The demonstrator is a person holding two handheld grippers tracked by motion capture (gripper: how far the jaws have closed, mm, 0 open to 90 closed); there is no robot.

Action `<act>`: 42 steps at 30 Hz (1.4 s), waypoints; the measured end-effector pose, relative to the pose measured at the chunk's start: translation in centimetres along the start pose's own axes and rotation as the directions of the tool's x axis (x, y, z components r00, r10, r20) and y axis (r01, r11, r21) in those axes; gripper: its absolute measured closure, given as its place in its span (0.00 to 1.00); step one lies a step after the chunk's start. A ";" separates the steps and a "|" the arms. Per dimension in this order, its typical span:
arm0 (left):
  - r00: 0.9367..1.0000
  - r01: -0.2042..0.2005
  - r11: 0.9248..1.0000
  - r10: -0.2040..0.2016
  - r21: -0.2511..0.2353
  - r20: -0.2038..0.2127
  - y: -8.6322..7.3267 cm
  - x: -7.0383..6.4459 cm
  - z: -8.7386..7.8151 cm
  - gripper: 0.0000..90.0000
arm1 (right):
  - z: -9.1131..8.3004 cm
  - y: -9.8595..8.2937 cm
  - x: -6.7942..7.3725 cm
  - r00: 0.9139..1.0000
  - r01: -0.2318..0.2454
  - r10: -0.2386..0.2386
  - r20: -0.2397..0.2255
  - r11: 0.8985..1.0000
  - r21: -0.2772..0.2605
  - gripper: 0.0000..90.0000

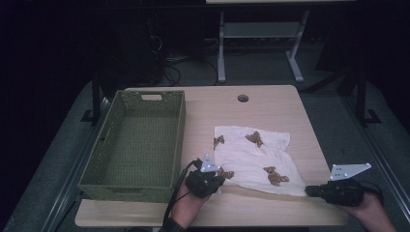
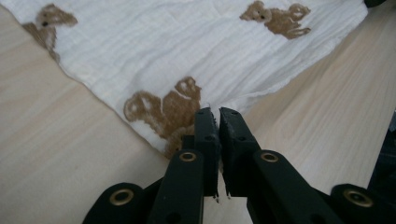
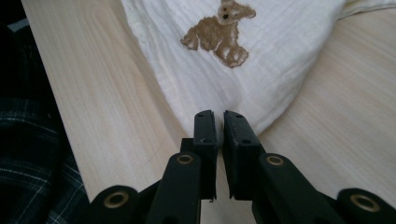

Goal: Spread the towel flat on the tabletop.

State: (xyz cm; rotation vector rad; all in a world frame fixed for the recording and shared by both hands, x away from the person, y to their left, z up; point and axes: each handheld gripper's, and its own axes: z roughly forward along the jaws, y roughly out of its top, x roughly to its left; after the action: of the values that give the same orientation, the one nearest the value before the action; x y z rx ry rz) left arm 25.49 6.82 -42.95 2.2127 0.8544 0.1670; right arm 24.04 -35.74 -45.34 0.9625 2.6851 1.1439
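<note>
A white cloth (image 1: 254,157) printed with brown teddy bears lies spread and slightly rumpled on the light wooden table (image 1: 270,104), toward the table's 5 o'clock part, just to the right of a green woven basket (image 1: 138,140) that sits along the table's 9 o'clock side. In the high view the left gripper (image 1: 212,178) sits at the cloth's 7 o'clock corner, held in the person's left hand (image 1: 186,200). In the left gripper view its jaws are pressed nearly together with the cloth's corner at their tips; a thin bit of white edge shows between them (image 2: 214,116), so they seem to pinch that corner, beside a bear print (image 2: 166,109) at about 10 o'clock from the tips. The right gripper (image 1: 312,191) lies at the cloth's 5 o'clock corner, held in the person's right hand (image 1: 370,208). In the right gripper view its jaws are close together with a narrow gap, tips (image 3: 219,114) meeting the cloth's rounded corner; whether cloth lies between them I cannot tell. Another bear print (image 3: 219,32) lies at 12 o'clock from these jaws.
</note>
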 end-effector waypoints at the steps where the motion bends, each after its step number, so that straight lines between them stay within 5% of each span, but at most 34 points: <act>1: 1.000 -0.002 1.000 0.002 0.000 -0.002 -0.1 0.0 0.0 0.90 | 0.0 0.0 0.0 1.000 0.004 -0.004 0.001 1.000 -0.005 0.88; 6: 1.000 -0.015 1.000 0.015 -0.025 0.000 0.7 0.3 0.0 0.74 | -0.4 1.0 -0.8 1.000 -0.013 0.014 0.019 0.998 -0.055 0.74; 14: 0.999 -0.046 0.999 0.046 0.001 0.025 1.9 1.5 2.4 0.58 | 1.2 4.3 -4.3 0.990 -0.061 0.068 0.124 0.996 -0.064 0.74; 24: 0.993 -0.113 0.993 0.112 0.029 0.025 1.6 2.0 4.5 0.48 | 3.0 8.0 -8.5 0.973 -0.104 0.119 0.198 0.991 -0.084 0.76; 34: 0.993 -0.118 0.992 0.117 0.037 0.015 1.1 2.0 4.6 0.43 | 5.8 11.1 -12.8 0.950 -0.165 0.186 0.251 0.981 -0.103 0.76; 42: 0.992 -0.125 0.991 0.125 0.048 0.003 0.7 1.9 4.7 0.42 | 7.9 11.5 -14.4 0.938 -0.209 0.218 0.270 0.976 -0.063 0.79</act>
State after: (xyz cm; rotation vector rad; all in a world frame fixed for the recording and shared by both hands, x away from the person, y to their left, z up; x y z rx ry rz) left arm 29.04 4.87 -46.06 2.3120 0.7273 0.2088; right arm 43.89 -32.92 -45.82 1.3261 2.3798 0.9965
